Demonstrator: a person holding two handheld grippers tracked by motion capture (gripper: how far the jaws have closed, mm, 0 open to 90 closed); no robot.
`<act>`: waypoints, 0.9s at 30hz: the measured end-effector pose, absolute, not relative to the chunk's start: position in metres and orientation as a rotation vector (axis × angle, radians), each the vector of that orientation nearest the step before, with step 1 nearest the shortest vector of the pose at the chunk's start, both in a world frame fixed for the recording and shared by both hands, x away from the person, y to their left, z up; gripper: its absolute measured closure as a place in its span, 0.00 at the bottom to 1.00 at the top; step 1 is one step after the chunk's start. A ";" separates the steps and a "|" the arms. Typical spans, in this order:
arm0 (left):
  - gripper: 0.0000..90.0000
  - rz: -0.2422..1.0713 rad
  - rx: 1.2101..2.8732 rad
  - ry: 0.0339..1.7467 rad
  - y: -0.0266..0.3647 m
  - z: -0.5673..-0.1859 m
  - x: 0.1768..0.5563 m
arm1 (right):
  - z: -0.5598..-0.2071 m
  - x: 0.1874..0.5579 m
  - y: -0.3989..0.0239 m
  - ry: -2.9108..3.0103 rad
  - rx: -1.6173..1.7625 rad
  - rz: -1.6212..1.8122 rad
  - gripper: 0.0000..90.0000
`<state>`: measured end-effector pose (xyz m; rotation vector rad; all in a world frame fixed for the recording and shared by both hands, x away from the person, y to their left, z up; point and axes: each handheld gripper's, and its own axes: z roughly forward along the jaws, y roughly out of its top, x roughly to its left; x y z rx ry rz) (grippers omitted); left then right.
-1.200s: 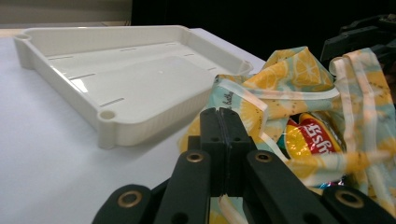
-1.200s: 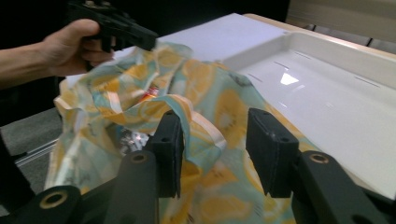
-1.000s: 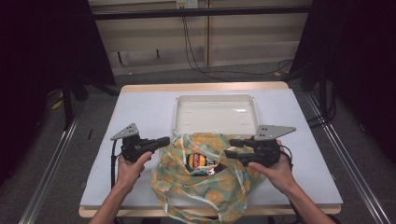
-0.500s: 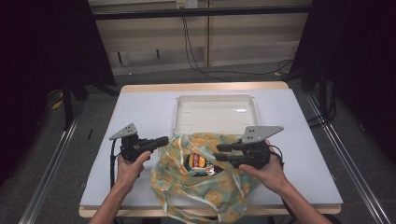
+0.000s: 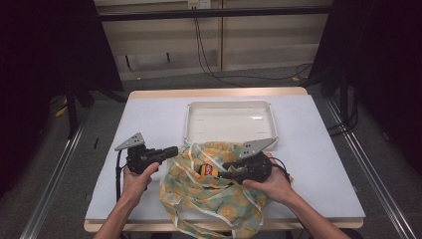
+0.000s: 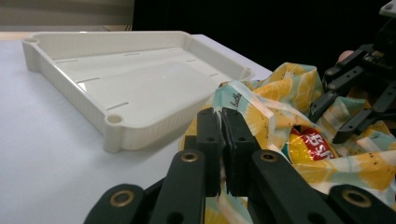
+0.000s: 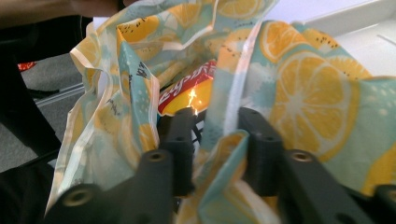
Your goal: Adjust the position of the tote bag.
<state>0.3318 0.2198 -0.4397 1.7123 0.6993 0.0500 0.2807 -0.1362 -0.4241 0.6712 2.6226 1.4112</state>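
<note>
Right claw (image 5: 225,174) closing, deeper in bag (image 5: 209,199)

Both forearms are bare, with no sleeve showing. The left gripper (image 5: 169,151) is a black, pistol-shaped tool topped by a grey three-cornered plate, with a black cable trailing from its rear. The right gripper (image 5: 226,174) is built the same: black body, grey triangular plate on top, thin black cable looping behind. Close up, each gripper has two matte black block-shaped pads (image 6: 209,135) carried on flat black link arms, pinned with brass-coloured round rivets and small dark screw holes.
</note>
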 end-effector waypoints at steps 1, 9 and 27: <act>0.95 0.046 1.711 0.684 0.220 -0.437 0.330 | -0.424 0.281 -0.137 2.632 0.668 1.414 0.87; 0.80 0.078 1.676 0.701 0.231 -0.427 0.326 | -0.412 0.287 -0.149 2.555 0.737 1.485 1.00; 0.87 0.016 1.684 0.488 0.208 -0.398 0.301 | -0.408 0.326 -0.180 2.352 0.947 1.502 1.00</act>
